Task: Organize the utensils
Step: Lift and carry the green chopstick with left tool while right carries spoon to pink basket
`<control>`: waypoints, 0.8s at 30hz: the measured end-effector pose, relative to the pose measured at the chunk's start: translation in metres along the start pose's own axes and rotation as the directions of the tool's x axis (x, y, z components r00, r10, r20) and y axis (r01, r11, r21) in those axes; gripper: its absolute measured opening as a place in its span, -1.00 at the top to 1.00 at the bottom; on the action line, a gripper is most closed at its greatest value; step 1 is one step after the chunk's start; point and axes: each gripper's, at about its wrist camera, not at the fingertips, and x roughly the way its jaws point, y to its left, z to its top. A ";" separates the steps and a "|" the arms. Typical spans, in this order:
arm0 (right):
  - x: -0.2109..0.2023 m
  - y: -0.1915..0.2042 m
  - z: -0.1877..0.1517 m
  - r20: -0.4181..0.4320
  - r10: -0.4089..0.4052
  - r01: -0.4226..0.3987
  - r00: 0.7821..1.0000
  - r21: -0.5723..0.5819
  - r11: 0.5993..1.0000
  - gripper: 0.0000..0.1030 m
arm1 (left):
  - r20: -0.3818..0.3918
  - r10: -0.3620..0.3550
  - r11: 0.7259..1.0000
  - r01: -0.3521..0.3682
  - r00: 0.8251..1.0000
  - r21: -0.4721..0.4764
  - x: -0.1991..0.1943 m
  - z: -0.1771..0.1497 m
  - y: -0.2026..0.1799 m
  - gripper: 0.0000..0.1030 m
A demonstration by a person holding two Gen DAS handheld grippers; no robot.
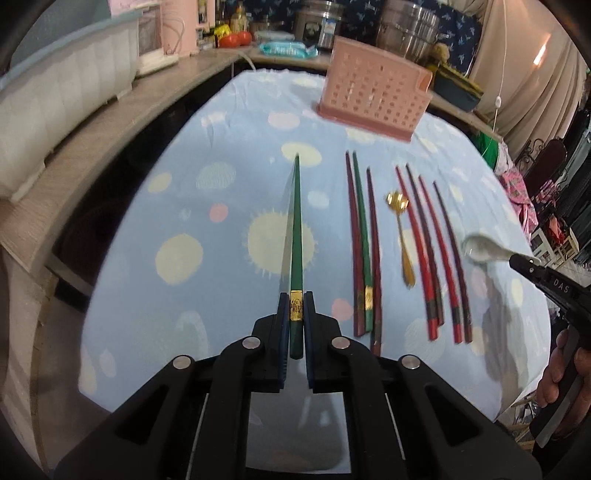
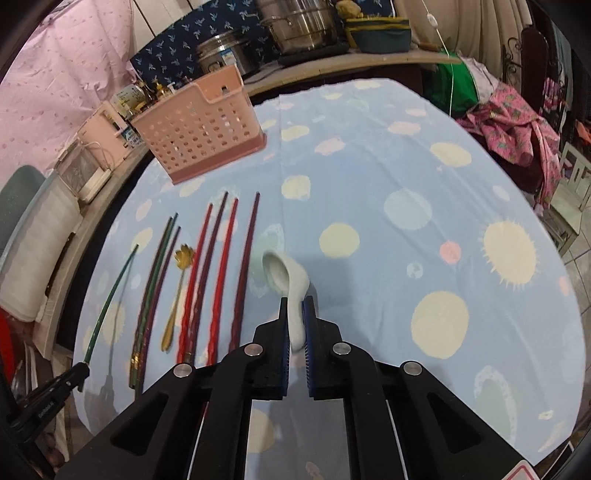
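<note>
My left gripper (image 1: 295, 299) is shut on a green chopstick (image 1: 295, 229) with a gold band, held above the table and pointing at the far side; it also shows in the right wrist view (image 2: 110, 295). My right gripper (image 2: 294, 304) is shut on the handle of a white ceramic spoon (image 2: 286, 275), also seen in the left wrist view (image 1: 484, 249). A pink perforated utensil basket (image 1: 373, 98) (image 2: 201, 125) stands at the far side. Several red, maroon and green chopsticks (image 1: 424, 243) (image 2: 218, 273) and a gold spoon (image 1: 400, 236) (image 2: 177, 291) lie on the cloth.
The table wears a light blue spotted cloth (image 1: 221, 206) (image 2: 406, 184). A wooden counter (image 1: 92, 147) runs along the left with a white dish rack (image 1: 55, 103). Steel pots (image 1: 406, 26) (image 2: 299, 26) stand behind the basket. Clothes (image 2: 517, 125) hang at the right.
</note>
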 end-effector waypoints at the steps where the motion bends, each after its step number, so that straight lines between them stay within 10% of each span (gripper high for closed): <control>1: -0.003 0.001 0.004 0.010 0.001 -0.001 1.000 -0.005 1.000 0.87 | 0.021 0.001 1.000 -0.001 1.000 0.001 -0.005 0.006 0.000 0.87; 11: -0.022 0.021 0.056 0.114 0.024 -0.014 0.993 -0.085 0.996 0.89 | 0.239 0.006 1.000 -0.012 0.971 0.021 -0.044 0.091 -0.010 0.87; 24: -0.008 0.060 0.176 0.242 0.114 -0.080 0.964 -0.145 0.986 0.90 | 0.494 -0.041 0.998 0.010 0.869 0.066 -0.088 0.239 -0.038 0.87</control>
